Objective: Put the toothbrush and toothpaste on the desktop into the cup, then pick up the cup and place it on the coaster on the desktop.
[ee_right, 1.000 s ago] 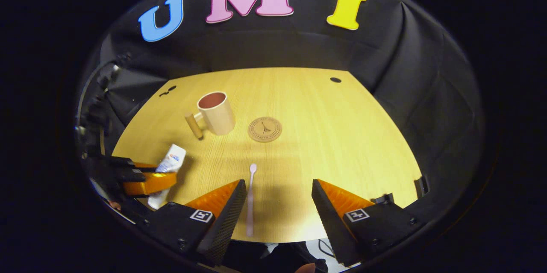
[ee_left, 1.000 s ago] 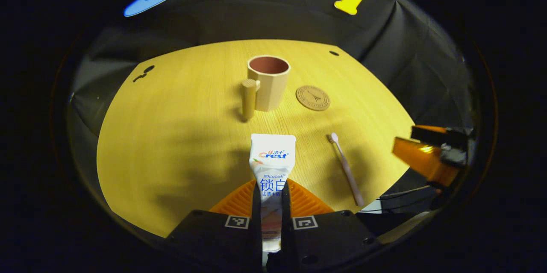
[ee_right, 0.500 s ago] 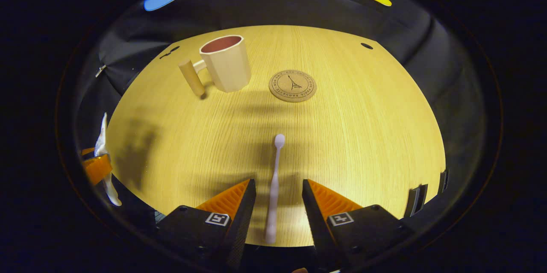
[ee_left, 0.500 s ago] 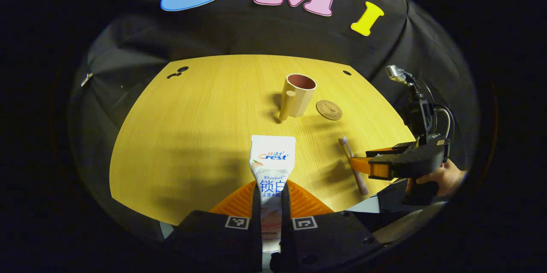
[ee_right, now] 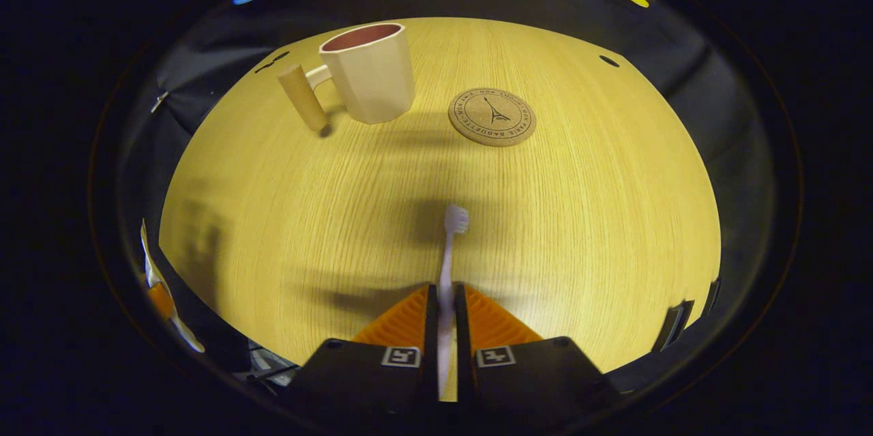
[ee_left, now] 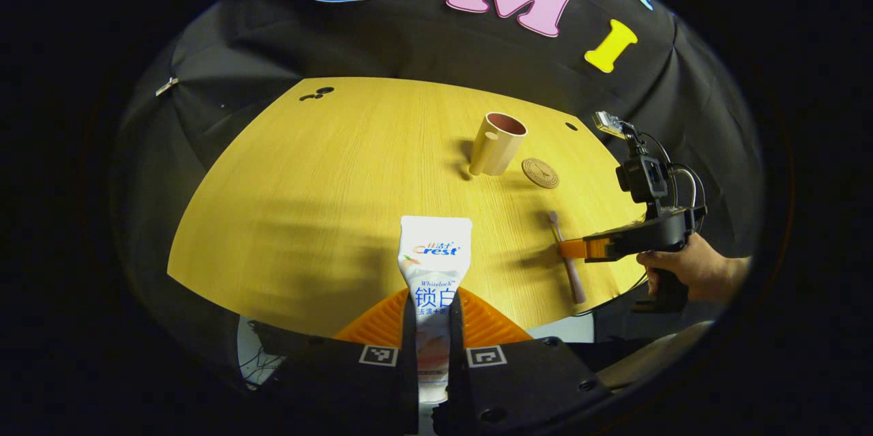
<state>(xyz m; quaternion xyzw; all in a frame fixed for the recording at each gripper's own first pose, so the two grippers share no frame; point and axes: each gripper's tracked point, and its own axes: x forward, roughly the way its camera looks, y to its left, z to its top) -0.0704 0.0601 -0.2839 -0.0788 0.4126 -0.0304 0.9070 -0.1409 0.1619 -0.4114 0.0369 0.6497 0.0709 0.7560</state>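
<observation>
My left gripper (ee_left: 432, 327) is clamped on the toothpaste (ee_left: 434, 265), both fingers pressing its sides, the tube's flat end pointing forward above the desk (ee_left: 327, 177). My right gripper (ee_right: 445, 327) is closed on the toothbrush (ee_right: 450, 252), both fingers squeezing the handle, with the bristle head sticking out ahead toward the cup.

The cup (ee_right: 370, 71) stands upright on the desk, its rod handle (ee_right: 300, 96) on the side away from the coaster. The coaster (ee_right: 492, 117) lies flat just beside the cup, not touching it. The toothbrush head is nearer to me than the cup and well apart from it.

In the left gripper view the right gripper (ee_left: 580, 248) is held by a hand (ee_left: 689, 272), across the toothbrush (ee_left: 566, 262) at the desk's near edge, on the coaster's (ee_left: 540, 172) side of the cup (ee_left: 498, 142). The toothpaste is well short of the cup.
</observation>
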